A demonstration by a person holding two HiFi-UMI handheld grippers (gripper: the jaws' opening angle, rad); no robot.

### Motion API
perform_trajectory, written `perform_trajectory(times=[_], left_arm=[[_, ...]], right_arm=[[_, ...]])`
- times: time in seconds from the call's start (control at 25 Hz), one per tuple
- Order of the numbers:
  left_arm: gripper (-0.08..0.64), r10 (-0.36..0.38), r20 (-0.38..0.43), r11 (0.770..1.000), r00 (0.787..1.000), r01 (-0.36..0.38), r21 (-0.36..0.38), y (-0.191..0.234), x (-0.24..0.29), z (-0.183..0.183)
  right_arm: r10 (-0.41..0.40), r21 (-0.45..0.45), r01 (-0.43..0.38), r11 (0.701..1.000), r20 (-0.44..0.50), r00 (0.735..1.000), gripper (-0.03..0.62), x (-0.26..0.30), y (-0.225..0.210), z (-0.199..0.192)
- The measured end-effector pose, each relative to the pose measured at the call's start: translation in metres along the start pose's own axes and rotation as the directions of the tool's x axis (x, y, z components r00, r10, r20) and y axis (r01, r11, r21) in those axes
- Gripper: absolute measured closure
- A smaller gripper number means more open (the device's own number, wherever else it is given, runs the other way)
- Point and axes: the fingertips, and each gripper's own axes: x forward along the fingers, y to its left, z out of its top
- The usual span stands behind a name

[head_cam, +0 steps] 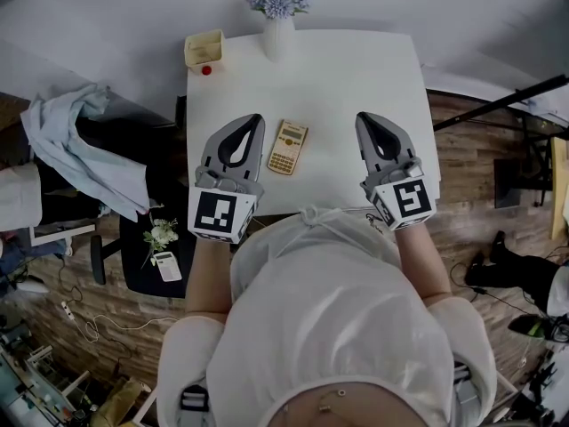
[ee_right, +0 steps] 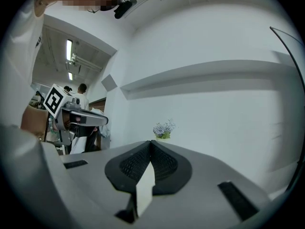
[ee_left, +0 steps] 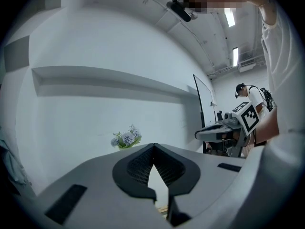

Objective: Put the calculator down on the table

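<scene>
Calculator [head_cam: 287, 147] lies on the table [head_cam: 347, 69], lettering too small to read; left gripper [head_cam: 256, 119] and right gripper [head_cam: 364, 117] both closed.

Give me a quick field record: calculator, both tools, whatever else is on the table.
calculator: lying flat on the table, between the tools, apart from both
left tool: shut, empty
right tool: shut, empty
far edge: vase of flowers, yellow box, small red object
</scene>
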Motion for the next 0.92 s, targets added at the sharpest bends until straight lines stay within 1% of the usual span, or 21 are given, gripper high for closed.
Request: perform_trajectory(times=[0.08,0.28,0.44,0.92], left_arm=[[0.543,0.002,-0.004,1.0,1.0,-0.002,0.002,0.0006,0.0015,0.0003],[0.542,-0.018,-0.03,0.999,0.999,0.017,-0.036,-0.0028,0.0044,-0.0019],[0.542,-0.008,-0.031,0.999,0.999,0.006,-0.042,-0.0016,0.0067,-0.0026],[0.543,0.02,-0.044,0.999,0.999,-0.022,-0.032,-0.001,0.0085,-0.0071]], right_arm=[[0.001,0.0,-0.001,1.0,-0.002,1.0,0.589,0.0005,0.001,-0.0007],[-0.001,-0.013,0.001,1.0,0.01,1.0,0.589,0.0033,0.0015,0.0025],[0.001,-0.016,-0.001,1.0,0.017,1.0,0.589,0.0047,0.0027,0.0042],[0.001,0.006,-0.001,1.0,0.028,1.0,0.589,0.0038,0.0028,0.0041]])
